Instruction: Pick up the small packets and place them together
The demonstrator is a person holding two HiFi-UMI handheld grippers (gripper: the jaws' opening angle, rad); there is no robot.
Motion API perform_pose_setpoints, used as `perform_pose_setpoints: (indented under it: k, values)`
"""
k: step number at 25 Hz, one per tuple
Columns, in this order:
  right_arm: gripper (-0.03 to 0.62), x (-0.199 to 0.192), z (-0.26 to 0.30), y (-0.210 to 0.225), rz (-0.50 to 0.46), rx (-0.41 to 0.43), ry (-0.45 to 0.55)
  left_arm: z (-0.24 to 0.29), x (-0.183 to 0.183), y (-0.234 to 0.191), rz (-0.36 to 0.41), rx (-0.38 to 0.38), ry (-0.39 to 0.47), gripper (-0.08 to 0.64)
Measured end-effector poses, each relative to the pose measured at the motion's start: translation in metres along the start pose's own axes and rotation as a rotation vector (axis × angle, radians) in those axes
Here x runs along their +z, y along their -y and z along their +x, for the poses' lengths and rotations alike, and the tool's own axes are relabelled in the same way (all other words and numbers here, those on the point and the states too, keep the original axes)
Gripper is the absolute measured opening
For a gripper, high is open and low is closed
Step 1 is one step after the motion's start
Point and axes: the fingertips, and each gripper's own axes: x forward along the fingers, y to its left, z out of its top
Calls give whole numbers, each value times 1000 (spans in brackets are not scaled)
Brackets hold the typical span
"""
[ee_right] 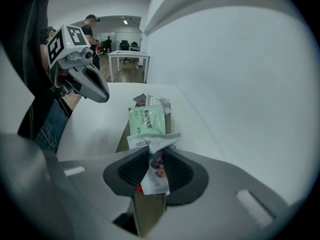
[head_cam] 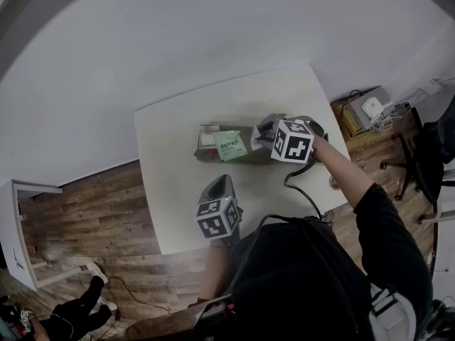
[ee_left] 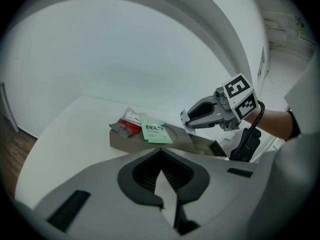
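A low grey tray lies mid-table. In it are a green packet and, at its left end, red and white packets. My right gripper hovers over the tray's right part, shut on a white packet with coloured print. The green packet lies just beyond its jaws. My left gripper hangs over the table nearer the front edge, open, with nothing between its pads. From the left gripper view the tray, the green packet and the right gripper lie ahead.
The white table stands against a white wall, with wooden floor to the left and front. A black cable trails over the table's right side. A low shelf with devices and an office chair stand to the right.
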Motion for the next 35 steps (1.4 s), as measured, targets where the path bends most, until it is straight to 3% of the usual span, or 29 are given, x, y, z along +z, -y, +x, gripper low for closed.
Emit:
perform_pose_setpoints:
  k: [20,28,32,35]
  values:
    - [94,15,38,-18,-65,77,-42,3,1,-5,-16,-6,-5,-2]
    - [97,12,44,-15,-36,52,-32,2,1,-8,-18,4,0,-2]
    - [112,12,45,-15,-16,56,-17,2,2,-8,-20,6,-2,-2]
    - [160,12,45,-14,-10,61,-6,2,2,-9,-21,10,-1,-3]
